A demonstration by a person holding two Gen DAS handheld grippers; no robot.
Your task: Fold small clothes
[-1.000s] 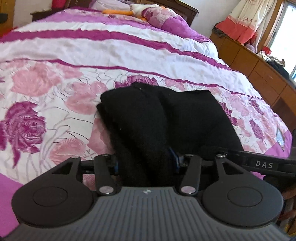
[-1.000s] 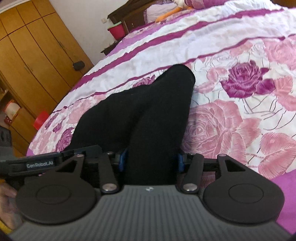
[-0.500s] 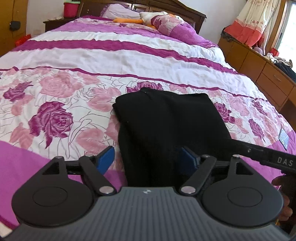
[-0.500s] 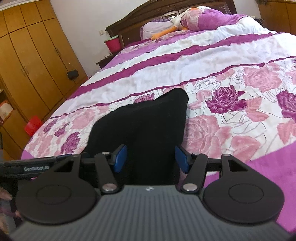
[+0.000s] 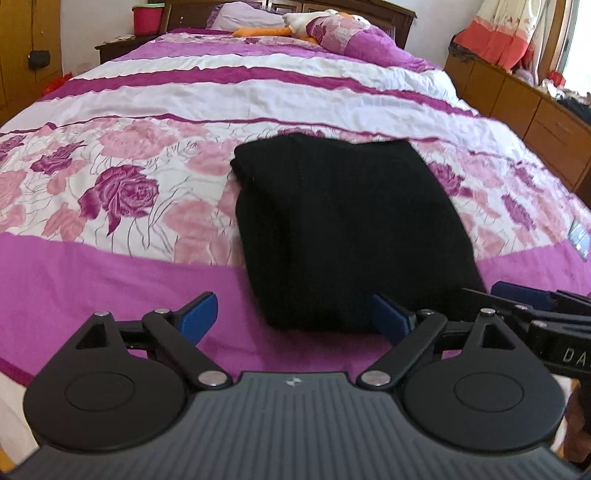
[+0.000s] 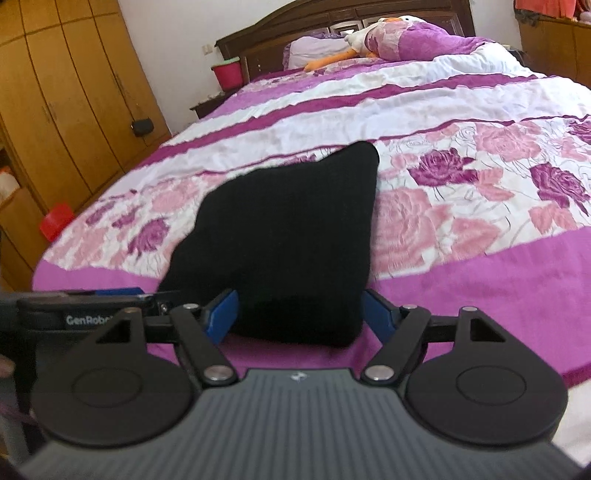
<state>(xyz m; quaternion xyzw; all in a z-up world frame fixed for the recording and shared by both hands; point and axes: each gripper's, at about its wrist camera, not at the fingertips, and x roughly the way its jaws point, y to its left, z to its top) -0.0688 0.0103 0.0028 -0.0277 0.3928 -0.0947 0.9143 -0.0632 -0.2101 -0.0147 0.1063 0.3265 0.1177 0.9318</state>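
A black knit garment (image 5: 340,229) lies folded in a thick rectangle on the bed, near its foot edge; it also shows in the right wrist view (image 6: 291,240). My left gripper (image 5: 295,319) is open and empty, just short of the garment's near edge. My right gripper (image 6: 299,314) is open and empty, its blue pads either side of the garment's near end without touching. The right gripper shows at the right edge of the left wrist view (image 5: 535,306); the left gripper shows at the left of the right wrist view (image 6: 92,299).
The bed cover (image 5: 147,173) is white and purple with pink roses. Pillows and a plush duck (image 5: 306,26) lie at the headboard. Wooden drawers (image 5: 535,110) line the right side, a wardrobe (image 6: 62,99) the left. A red bucket (image 6: 229,72) stands by the headboard.
Both grippers opened, let go of the black garment and pulled back toward the foot of the bed. The garment now lies flat and folded.
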